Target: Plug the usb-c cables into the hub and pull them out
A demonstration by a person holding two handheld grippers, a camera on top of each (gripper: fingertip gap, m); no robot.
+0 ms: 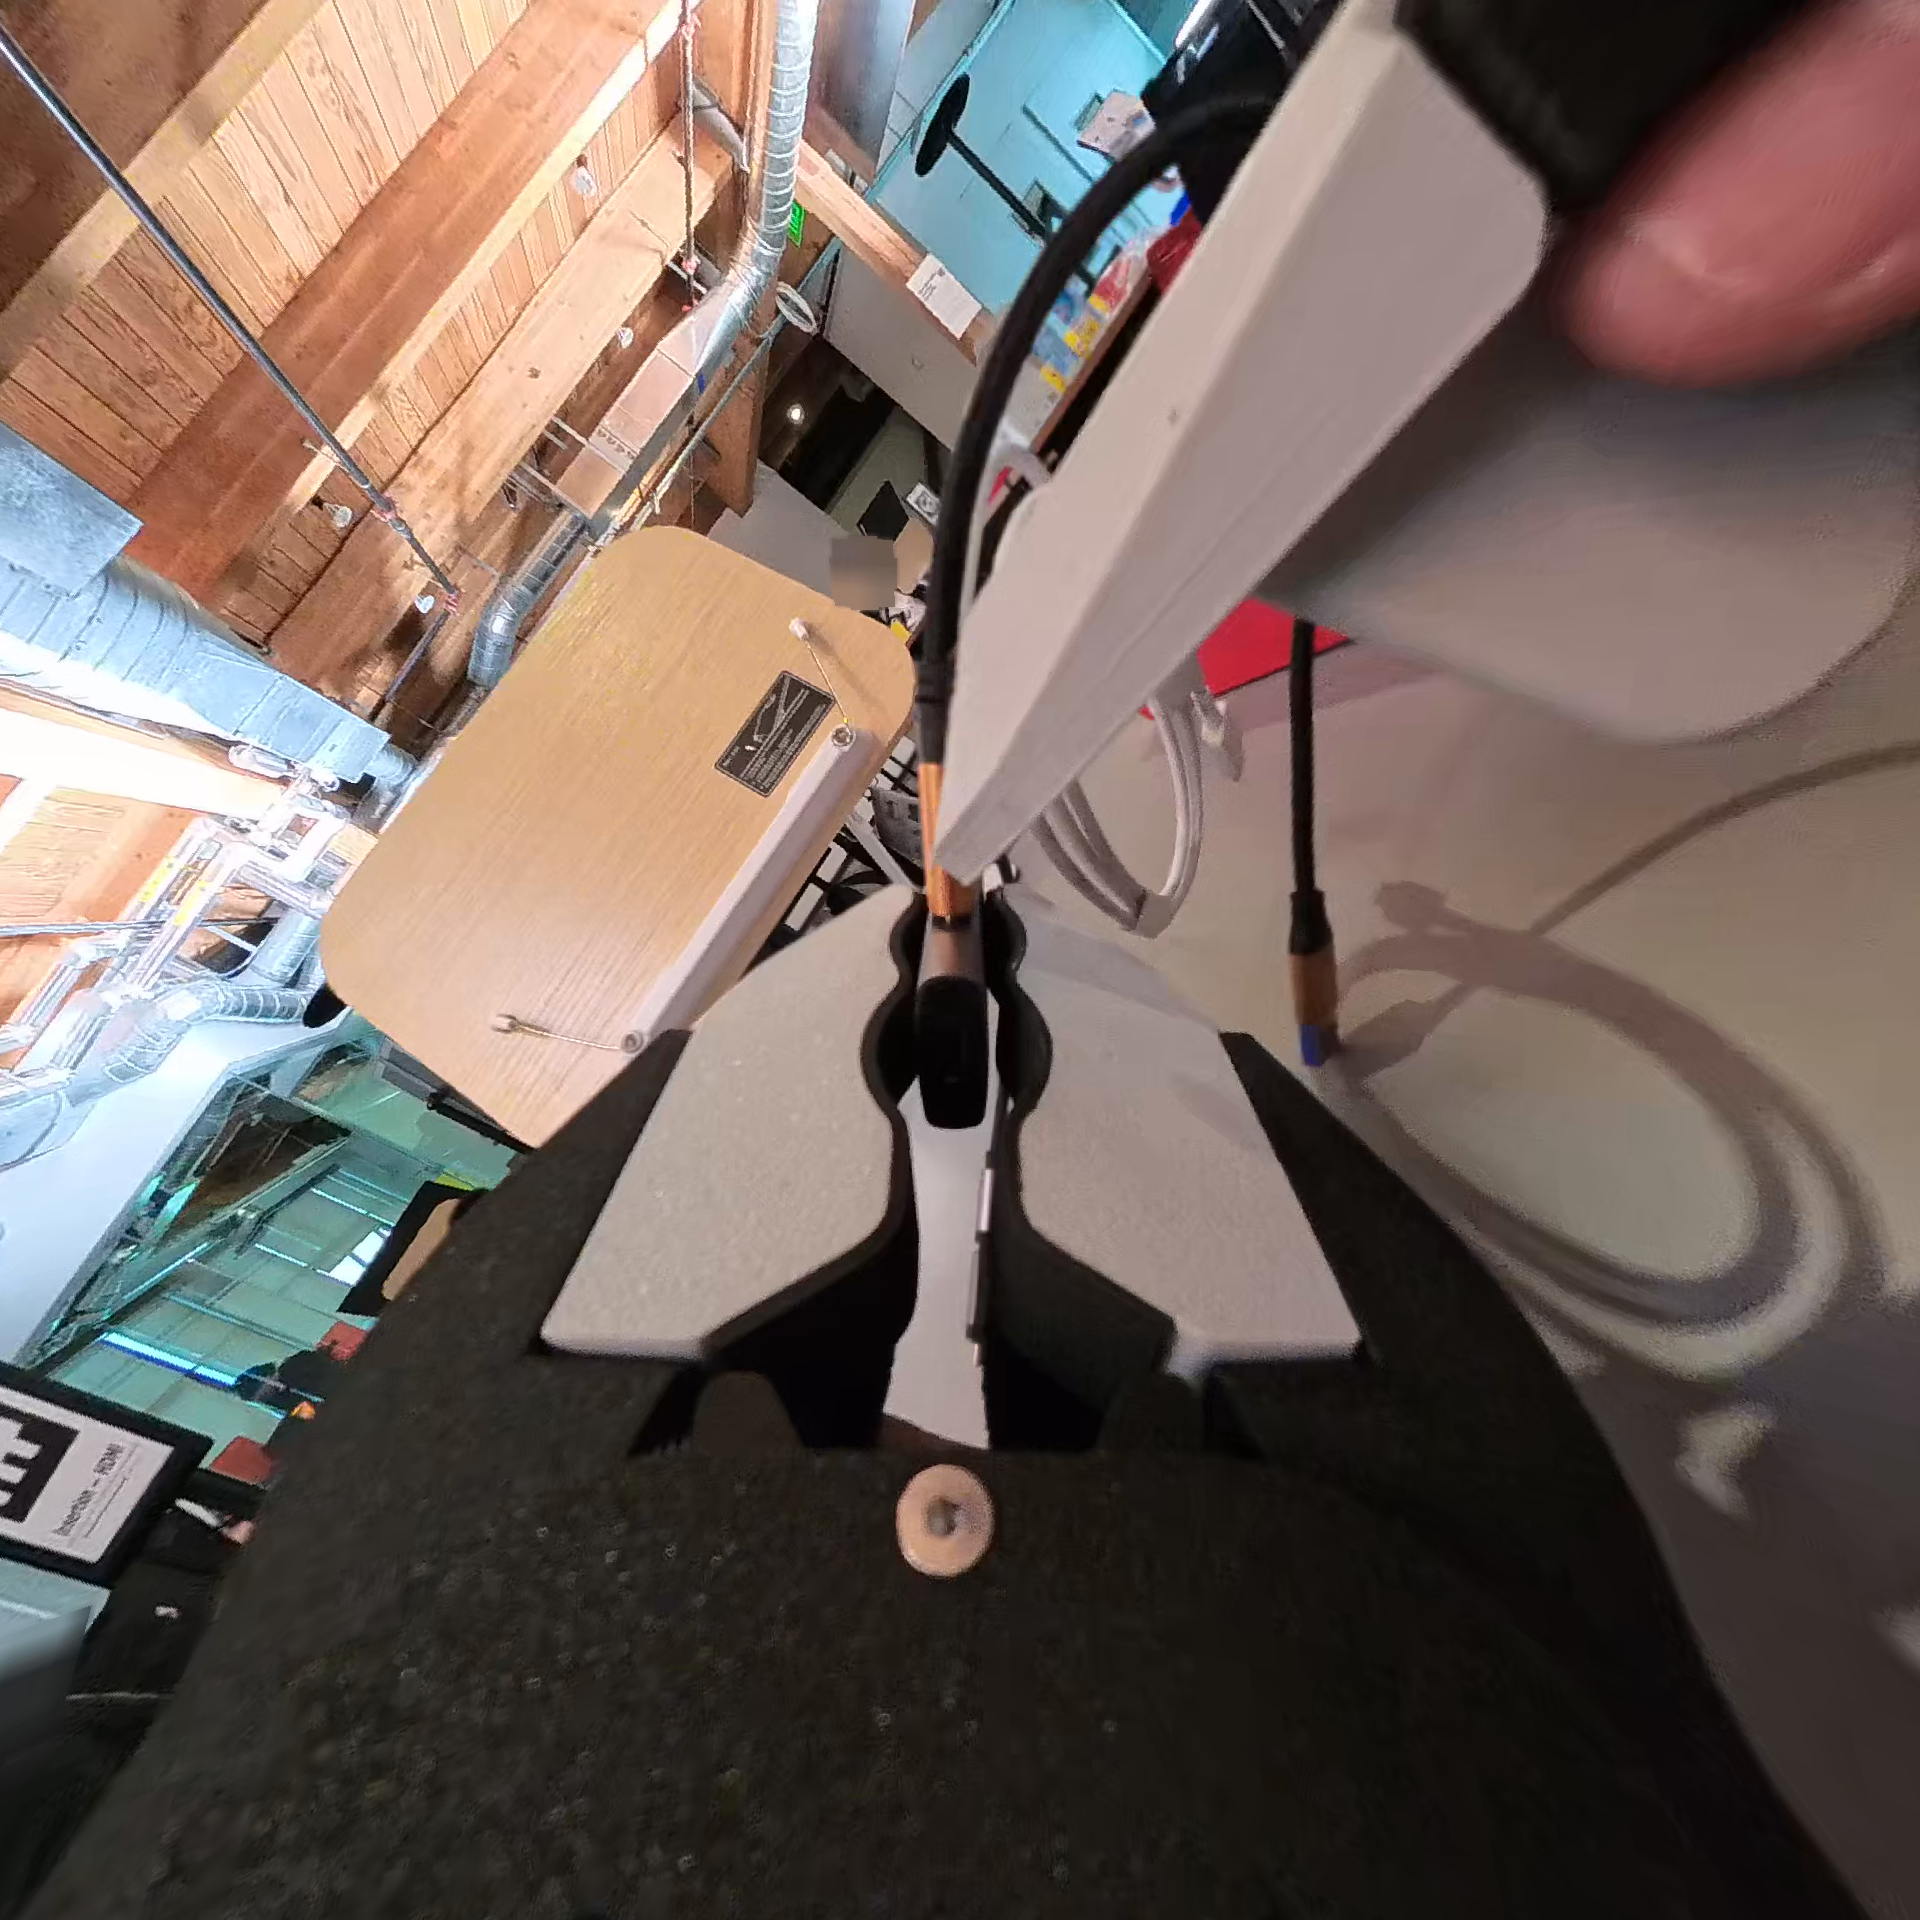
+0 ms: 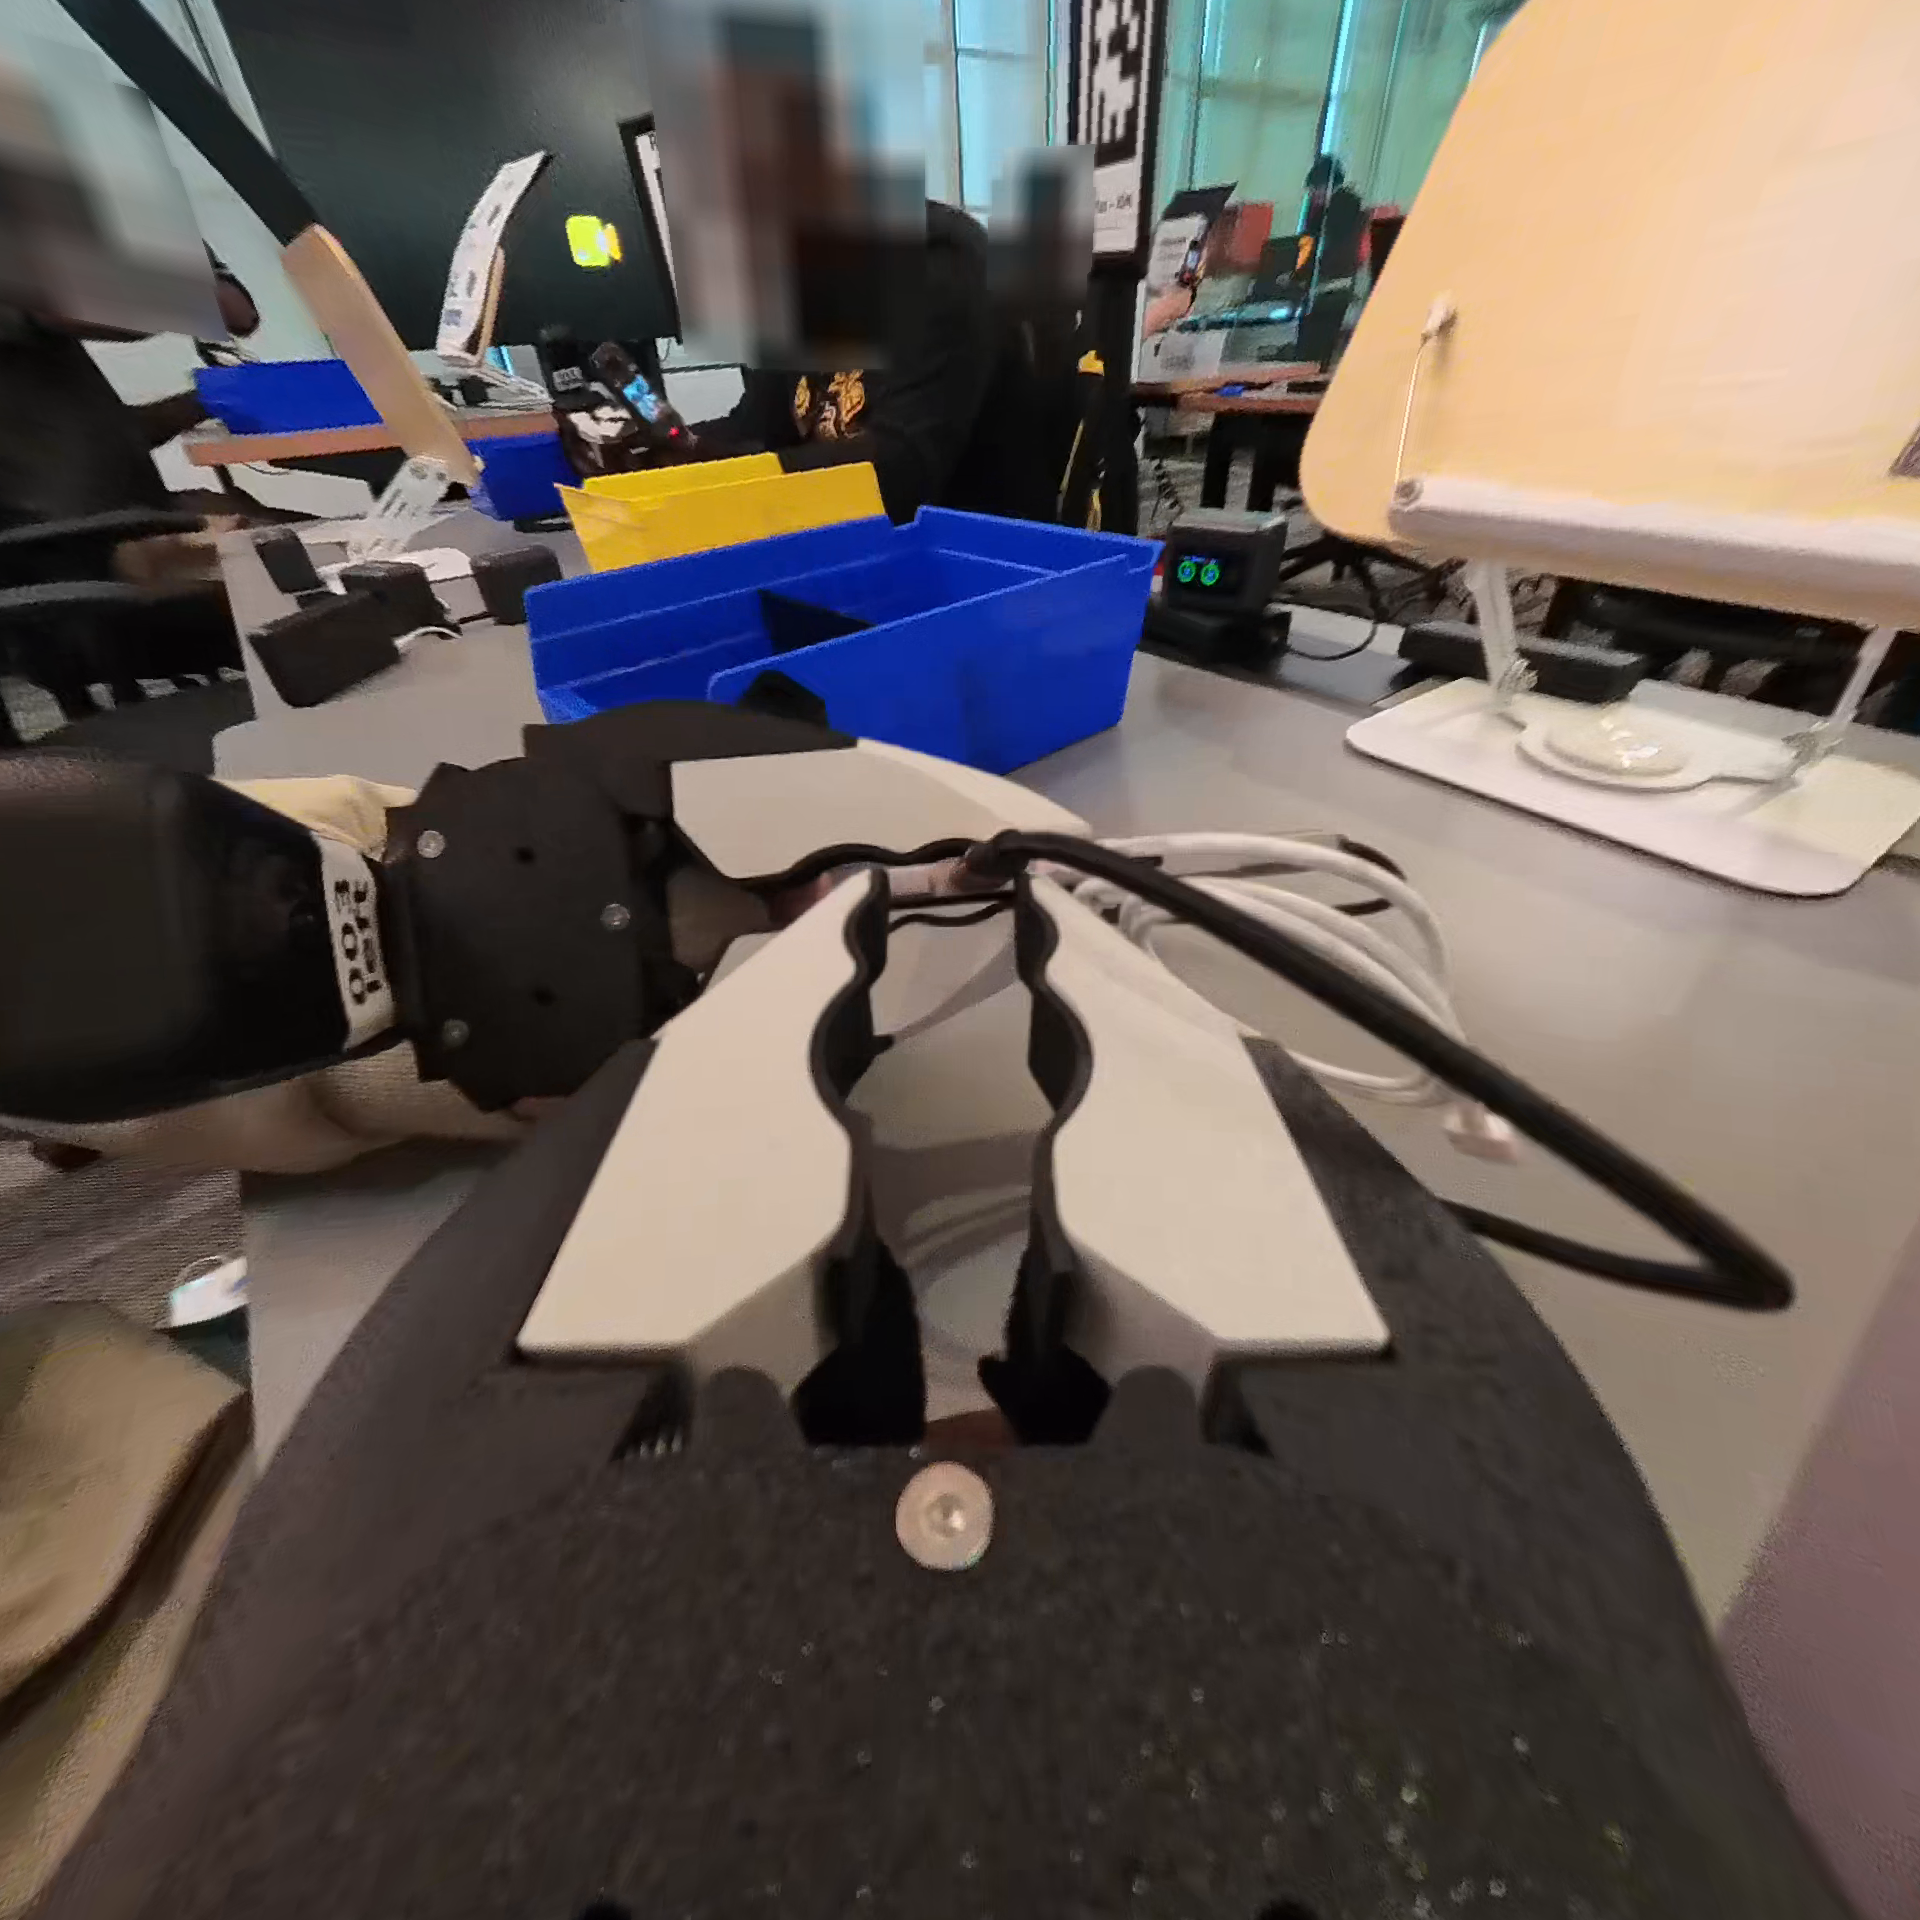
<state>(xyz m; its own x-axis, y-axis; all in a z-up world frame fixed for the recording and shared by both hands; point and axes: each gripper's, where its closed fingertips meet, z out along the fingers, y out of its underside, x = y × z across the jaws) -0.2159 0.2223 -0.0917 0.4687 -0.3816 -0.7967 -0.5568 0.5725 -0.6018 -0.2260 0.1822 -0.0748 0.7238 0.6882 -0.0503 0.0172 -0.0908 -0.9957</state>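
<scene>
My left gripper (image 1: pixel 956 914) is shut on a slim grey hub (image 1: pixel 977 1247), seen edge-on between its fingers. A black cable (image 1: pixel 961 468) with a copper collar runs into the hub's far end. My right gripper (image 2: pixel 954 888) is open, its fingertips (image 2: pixel 883 904) on either side of that cable's plug (image 2: pixel 971 860), right at the left gripper's tip (image 2: pixel 831 821). One white right finger (image 1: pixel 1195 520) crosses the left wrist view, with a thumb (image 1: pixel 1766 239) above it. The cable (image 2: pixel 1455 1049) loops off to the right. Its other end (image 1: pixel 1304 935), with a blue tip, hangs down to the table.
A coil of white cable (image 2: pixel 1299 883) lies on the grey table (image 2: pixel 1610 1039) just beyond the grippers. Blue bins (image 2: pixel 935 644) and a yellow bin (image 2: pixel 727 509) stand behind. A tilted wooden board (image 2: pixel 1610 312) on a white base (image 2: pixel 1621 821) stands at the right. People sit in the background. About 4 cm separates my left fingertips from my right.
</scene>
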